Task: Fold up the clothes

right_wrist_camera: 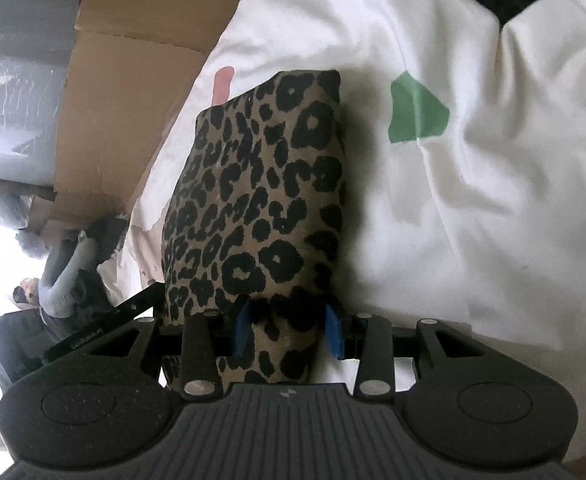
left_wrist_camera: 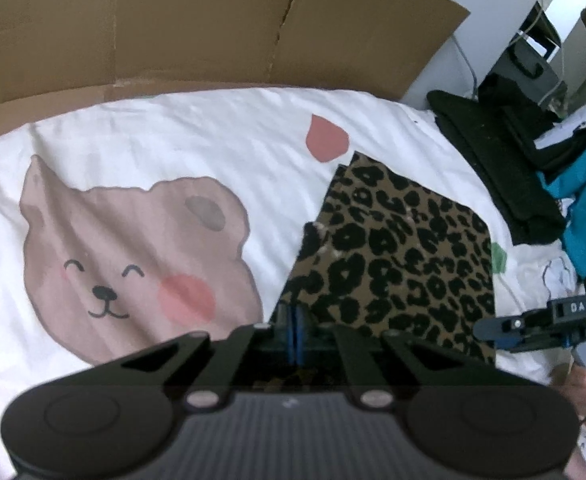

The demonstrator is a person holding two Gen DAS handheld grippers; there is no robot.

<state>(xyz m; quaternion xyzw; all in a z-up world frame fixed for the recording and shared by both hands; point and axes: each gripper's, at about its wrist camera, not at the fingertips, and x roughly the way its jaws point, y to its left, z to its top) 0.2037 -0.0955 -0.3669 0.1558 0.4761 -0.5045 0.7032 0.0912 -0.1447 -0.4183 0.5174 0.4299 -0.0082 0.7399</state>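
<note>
garment: folded leopard-print cloth [left_wrist_camera: 405, 256] lying flat on the white bear-print bedsheet [left_wrist_camera: 141, 140], toward its right side
left gripper [left_wrist_camera: 291, 320]: jaws pinched together on the cloth's near left corner
right gripper [right_wrist_camera: 287, 326]: blue pads apart, straddling the cloth's near edge, no squeeze visible
backdrop: cardboard [left_wrist_camera: 197, 28] along the sheet's far edge

Left hand-held gripper [left_wrist_camera: 293, 320] pinched shut on near-left corner of folded leopard-print garment [left_wrist_camera: 405, 264], lying on bed's white bear-print sheet [left_wrist_camera: 141, 140]. Dark clothes [left_wrist_camera: 501, 168] heaped at right edge.
</note>
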